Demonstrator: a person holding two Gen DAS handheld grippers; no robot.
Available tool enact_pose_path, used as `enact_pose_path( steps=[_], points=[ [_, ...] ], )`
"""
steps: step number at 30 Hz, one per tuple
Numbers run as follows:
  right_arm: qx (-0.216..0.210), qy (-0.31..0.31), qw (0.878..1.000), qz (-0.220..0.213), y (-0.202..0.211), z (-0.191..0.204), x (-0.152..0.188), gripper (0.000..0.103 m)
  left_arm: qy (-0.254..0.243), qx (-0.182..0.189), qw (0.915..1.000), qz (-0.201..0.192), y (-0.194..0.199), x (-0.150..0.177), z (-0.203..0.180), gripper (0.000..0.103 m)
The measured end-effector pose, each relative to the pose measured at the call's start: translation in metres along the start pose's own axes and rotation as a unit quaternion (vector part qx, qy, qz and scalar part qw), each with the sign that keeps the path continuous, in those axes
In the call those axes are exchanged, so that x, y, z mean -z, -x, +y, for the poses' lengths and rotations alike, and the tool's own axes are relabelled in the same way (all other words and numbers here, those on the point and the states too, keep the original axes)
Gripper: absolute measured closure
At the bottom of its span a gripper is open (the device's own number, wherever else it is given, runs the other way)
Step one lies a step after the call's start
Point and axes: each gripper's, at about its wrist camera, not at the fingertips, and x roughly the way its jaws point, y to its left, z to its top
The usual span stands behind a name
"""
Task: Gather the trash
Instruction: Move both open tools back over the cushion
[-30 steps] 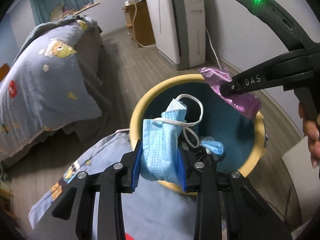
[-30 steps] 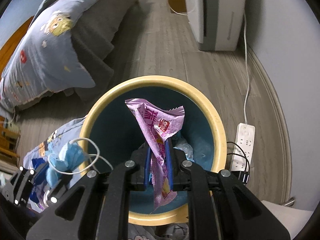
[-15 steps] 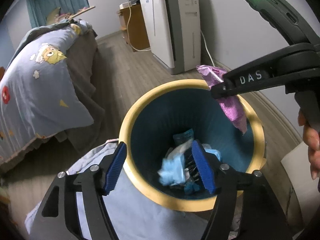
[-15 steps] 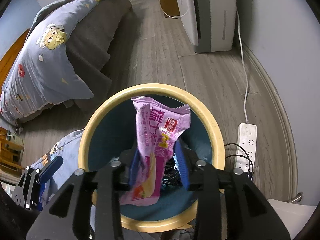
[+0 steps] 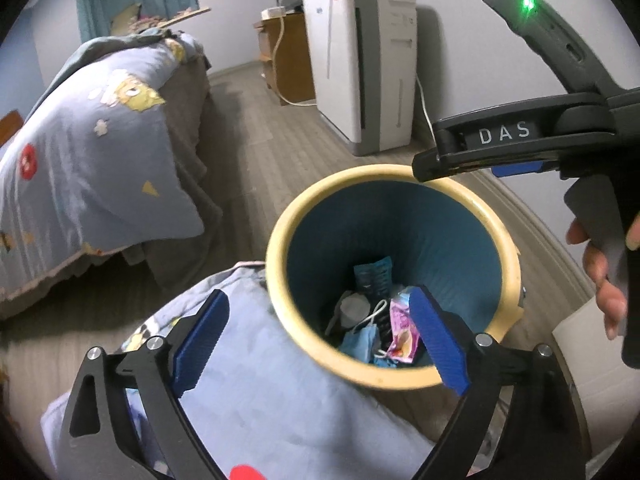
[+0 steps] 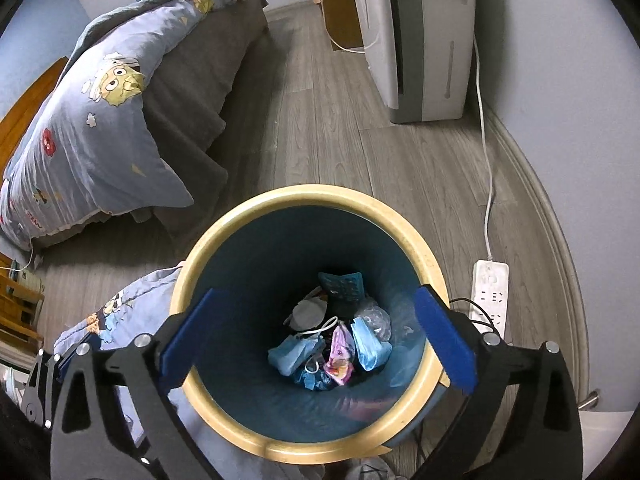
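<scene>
Grippers, left gripper (image 5: 320,336) and right gripper (image 6: 316,340), gape empty; only right wrist shows power strip (image 6: 491,292).

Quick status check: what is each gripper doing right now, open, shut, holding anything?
Left gripper: open, holding nothing, above the trash bin.
Right gripper: open, empty; the purple wrapper lies in the bin.

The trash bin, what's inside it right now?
At the bottom of the trash bin lie two blue face masks, a purple snack wrapper, a grey mask and a dark blue packet. Whatever lies beneath that pile is covered.
</scene>
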Motion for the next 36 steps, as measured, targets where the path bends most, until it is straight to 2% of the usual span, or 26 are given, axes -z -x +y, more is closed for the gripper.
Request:
enact_pose_path(
  steps=[10, 16, 24, 27, 32, 36],
  points=[
    [-0.010, 0.045, 0.999, -0.010, 0.018, 0.051, 0.002, 0.006, 0.034, -0.029, 0.9990, 0.003, 0.056, 0.037, 0.044, 0.011],
    [-0.022, 0.088, 0.996, -0.020, 0.032, 0.097, 0.008, 0.006, 0.064, -0.053, 0.9965, -0.004, 0.099, 0.057, 0.079, 0.011],
    [-0.049, 0.161, 0.985, -0.029, 0.051, 0.171, 0.030, 0.006, 0.097, -0.090, 0.9910, -0.017, 0.160, 0.088, 0.130, 0.011],
    [-0.059, 0.191, 0.979, -0.030, 0.057, 0.201, 0.043, 0.006, 0.106, -0.121, 0.9868, -0.020, 0.183, 0.100, 0.153, 0.011],
    [-0.069, 0.239, 0.968, -0.039, 0.067, 0.239, 0.063, 0.006, 0.145, -0.149, 0.9780, -0.022, 0.216, 0.121, 0.192, 0.011],
    [-0.084, 0.254, 0.963, -0.028, 0.066, 0.261, 0.077, 0.006, 0.182, -0.165, 0.9690, -0.023, 0.235, 0.144, 0.219, 0.011]
  ],
)
